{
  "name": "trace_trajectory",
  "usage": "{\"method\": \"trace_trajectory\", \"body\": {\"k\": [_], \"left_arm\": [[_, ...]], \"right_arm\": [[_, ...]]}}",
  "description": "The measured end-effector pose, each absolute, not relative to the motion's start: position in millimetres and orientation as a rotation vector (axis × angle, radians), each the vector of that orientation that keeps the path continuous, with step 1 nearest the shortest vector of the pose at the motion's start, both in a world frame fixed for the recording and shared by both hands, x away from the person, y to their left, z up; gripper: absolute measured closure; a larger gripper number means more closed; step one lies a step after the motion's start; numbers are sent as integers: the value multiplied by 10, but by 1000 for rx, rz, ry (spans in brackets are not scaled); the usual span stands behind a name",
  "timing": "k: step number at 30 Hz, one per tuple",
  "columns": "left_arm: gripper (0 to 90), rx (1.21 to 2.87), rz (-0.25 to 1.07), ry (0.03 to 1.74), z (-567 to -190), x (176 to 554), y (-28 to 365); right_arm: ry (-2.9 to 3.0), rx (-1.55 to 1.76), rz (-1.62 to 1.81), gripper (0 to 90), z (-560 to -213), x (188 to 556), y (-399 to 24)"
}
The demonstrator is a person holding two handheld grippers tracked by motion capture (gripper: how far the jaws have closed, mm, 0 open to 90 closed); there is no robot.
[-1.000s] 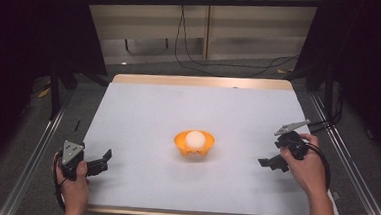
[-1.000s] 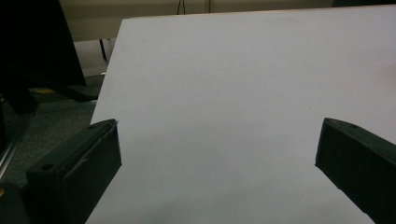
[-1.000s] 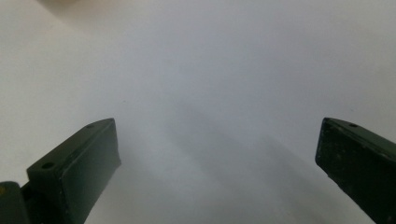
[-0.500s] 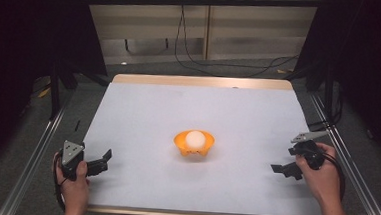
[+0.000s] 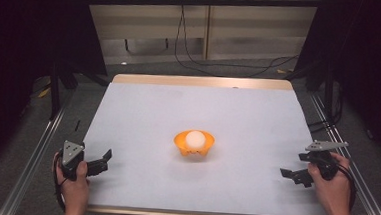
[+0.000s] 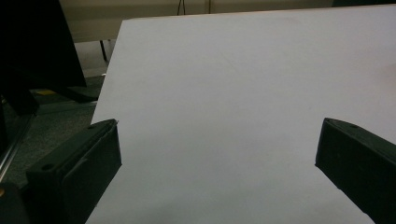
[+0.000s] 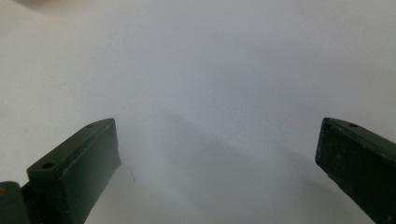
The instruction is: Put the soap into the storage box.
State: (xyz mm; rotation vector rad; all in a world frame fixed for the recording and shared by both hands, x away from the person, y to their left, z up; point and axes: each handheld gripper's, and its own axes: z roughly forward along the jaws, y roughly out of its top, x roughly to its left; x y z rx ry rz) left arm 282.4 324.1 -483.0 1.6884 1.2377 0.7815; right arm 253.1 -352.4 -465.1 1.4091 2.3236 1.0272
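orange bowl [image 5: 193, 145] holds white ball [image 5: 195, 138] | both tools apart, wide

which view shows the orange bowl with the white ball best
The high view: the orange bowl sits mid-table with the white ball inside, both whole and unblocked. The left gripper view and right gripper view look across bare white table between open jaws, giving nothing useful of the bowl.
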Motion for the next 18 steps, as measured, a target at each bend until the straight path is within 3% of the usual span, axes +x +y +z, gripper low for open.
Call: {"method": "trace_trajectory", "body": {"k": [18], "left_arm": [[1, 1689, 781, 1232, -4831, 2822, 3240]], "right_arm": [[2040, 1394, 1281, 0, -4744, 2087, -3740]]}}
